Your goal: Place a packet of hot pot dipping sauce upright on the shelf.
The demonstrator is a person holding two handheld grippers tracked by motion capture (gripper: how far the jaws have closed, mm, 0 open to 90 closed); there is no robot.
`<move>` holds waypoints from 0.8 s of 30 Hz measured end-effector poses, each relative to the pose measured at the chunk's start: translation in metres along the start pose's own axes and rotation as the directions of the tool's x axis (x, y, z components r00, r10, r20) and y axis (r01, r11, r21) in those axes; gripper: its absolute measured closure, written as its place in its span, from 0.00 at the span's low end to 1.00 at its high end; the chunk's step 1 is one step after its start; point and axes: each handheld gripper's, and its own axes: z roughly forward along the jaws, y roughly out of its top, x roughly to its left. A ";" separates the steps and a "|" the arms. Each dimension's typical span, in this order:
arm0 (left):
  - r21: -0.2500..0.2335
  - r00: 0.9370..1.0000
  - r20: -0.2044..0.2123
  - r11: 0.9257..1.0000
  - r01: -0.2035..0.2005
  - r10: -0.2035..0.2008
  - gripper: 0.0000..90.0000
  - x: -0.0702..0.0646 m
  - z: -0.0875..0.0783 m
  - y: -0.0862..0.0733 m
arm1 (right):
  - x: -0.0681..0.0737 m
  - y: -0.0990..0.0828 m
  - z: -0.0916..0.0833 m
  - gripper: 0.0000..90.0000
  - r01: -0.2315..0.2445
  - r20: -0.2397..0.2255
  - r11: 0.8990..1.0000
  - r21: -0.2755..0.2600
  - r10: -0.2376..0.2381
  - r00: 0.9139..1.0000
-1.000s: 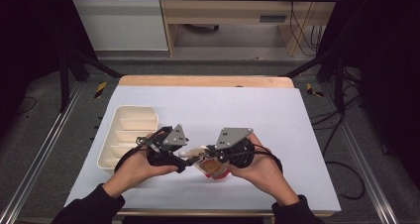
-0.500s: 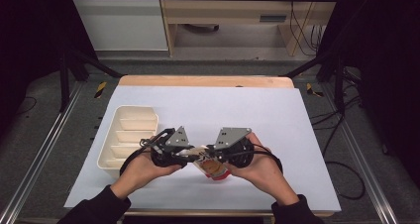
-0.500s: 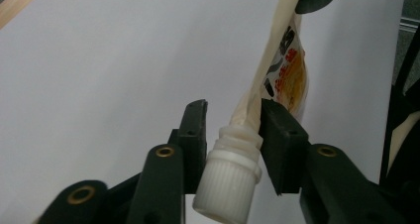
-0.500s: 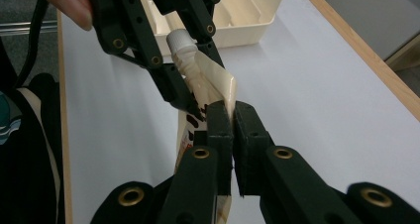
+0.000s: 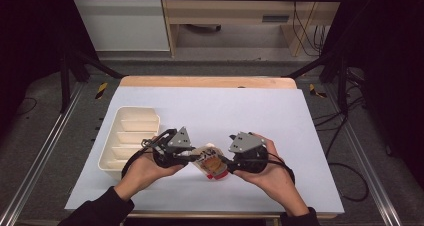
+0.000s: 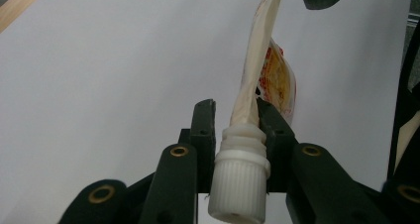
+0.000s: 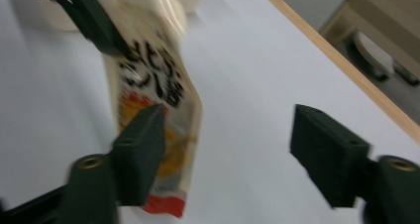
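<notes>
A cream spout pouch (image 5: 212, 161) with red and yellow print hangs just above the white mat between my two grippers. My left gripper (image 5: 192, 156) is shut on the pouch's neck, its jaws having just closed. In the left gripper view the gripper (image 6: 236, 110) pinches the neck just above the white ribbed cap (image 6: 239, 184), and the pouch body (image 6: 277, 75) extends away from it. My right gripper (image 5: 223, 162) has just been opening. In the right gripper view it (image 7: 230, 130) stands open, with the pouch (image 7: 153, 80) beside its left jaw and nothing pressed.
A cream divided tray (image 5: 112, 136) sits on the left part of the mat, close behind my left hand. The white mat (image 5: 250, 111) covers the table, and a wooden edge (image 5: 210, 81) runs along the far side.
The left gripper's jaws closed on the pouch's neck. The right gripper let go of the pouch, opened wide and drew a little to the right and down.
</notes>
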 end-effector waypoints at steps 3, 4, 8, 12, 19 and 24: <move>0.013 1.000 -0.006 1.000 -0.012 0.012 0.81 0.001 0.001 0.004 | -0.003 -0.021 0.003 0.17 -0.048 0.086 0.999 0.015 0.047 0.995; 0.019 1.000 -0.004 1.000 -0.018 0.018 0.81 0.002 0.003 0.007 | -0.006 -0.029 0.004 0.15 -0.062 0.119 0.998 0.014 0.060 0.991; 0.031 1.000 -0.001 0.999 -0.018 0.018 0.81 0.007 0.006 0.012 | -0.016 -0.056 0.005 0.09 -0.148 0.184 0.988 0.048 0.137 0.973; 0.035 1.000 0.012 0.999 -0.004 0.004 0.81 0.012 0.008 0.014 | -0.025 -0.072 0.004 0.09 -0.227 0.196 0.973 0.050 0.213 0.957; 0.056 0.999 0.037 0.998 -0.004 0.002 0.81 0.020 0.006 0.021 | -0.031 -0.085 0.005 0.09 -0.289 0.205 0.955 0.068 0.270 0.941; 0.081 0.999 0.040 0.996 -0.039 0.036 0.81 0.022 -0.001 0.026 | -0.032 -0.086 0.006 0.10 -0.296 0.206 0.953 0.060 0.278 0.938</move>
